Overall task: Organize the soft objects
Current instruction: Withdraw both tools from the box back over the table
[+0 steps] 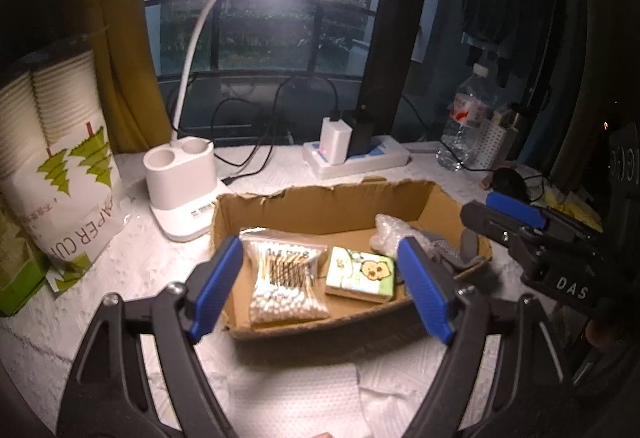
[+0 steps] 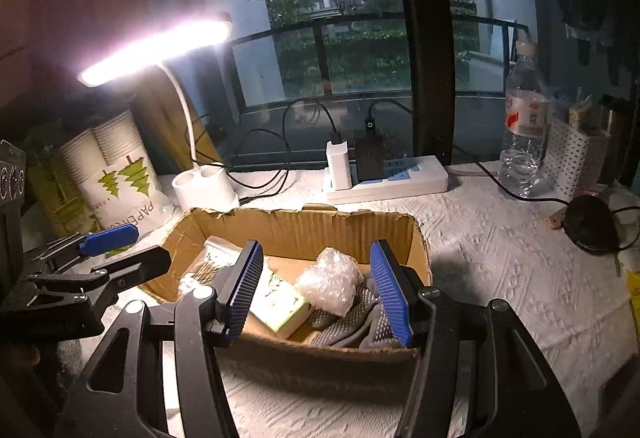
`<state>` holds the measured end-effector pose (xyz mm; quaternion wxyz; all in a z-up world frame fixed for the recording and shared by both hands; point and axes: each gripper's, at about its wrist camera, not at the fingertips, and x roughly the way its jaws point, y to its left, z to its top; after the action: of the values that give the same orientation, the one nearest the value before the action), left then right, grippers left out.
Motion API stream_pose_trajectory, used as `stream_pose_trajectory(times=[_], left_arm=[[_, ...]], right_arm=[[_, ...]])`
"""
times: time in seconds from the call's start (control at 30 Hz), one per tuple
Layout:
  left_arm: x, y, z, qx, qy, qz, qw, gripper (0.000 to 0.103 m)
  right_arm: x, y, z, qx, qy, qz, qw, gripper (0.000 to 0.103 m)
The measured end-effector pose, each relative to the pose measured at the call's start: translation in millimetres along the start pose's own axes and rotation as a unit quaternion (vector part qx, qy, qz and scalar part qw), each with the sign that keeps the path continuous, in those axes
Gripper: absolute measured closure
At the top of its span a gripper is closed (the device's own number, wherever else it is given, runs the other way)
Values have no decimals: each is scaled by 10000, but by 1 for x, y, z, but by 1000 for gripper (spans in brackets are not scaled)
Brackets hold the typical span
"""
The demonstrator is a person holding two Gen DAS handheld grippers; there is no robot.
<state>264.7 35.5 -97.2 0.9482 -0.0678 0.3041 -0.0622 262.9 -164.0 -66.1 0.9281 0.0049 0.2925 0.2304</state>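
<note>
At the left of the left wrist view a sleeve of paper cups (image 1: 60, 166) leans beside the lit desk lamp (image 1: 180, 194). At centre, the cardboard box (image 1: 320, 206) sits on the desk (image 1: 132, 266). The left tool (image 1: 324, 290) hangs spread wide and empty, low in the frame, over the box's near edge. Between its pads lie a bag of cotton swabs (image 1: 286, 278) and a tissue pack (image 1: 360, 274); bubble wrap (image 1: 386, 234) lies behind. In the right wrist view the right tool (image 2: 320, 294), also wide and empty, frames the bubble wrap and grey gloves (image 2: 352, 322) at the box's right end.
</note>
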Motion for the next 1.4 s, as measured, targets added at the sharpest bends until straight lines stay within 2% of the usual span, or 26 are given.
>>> stream_pose_trajectory(times=[0.37,0.67,1.07,1.13,1.4], left_arm=[[-31,0,-11,-18,-151,13,9999,22],[-51,18,-35,-214,-172,123,9995,22],[-63,58,-75,-579,6,355,9977,22],[-65,64,-79,-631,14,396,9972,22],[-70,91,-90,-835,4,565,9949,22]], right_arm=[[-28,19,-11,-73,-52,53,9999,44],[-36,39,-31,-197,112,124,9997,44],[-26,72,-58,-377,493,224,9978,43],[-22,77,-61,-400,562,241,9973,39],[0,101,-68,-613,848,396,9937,39]])
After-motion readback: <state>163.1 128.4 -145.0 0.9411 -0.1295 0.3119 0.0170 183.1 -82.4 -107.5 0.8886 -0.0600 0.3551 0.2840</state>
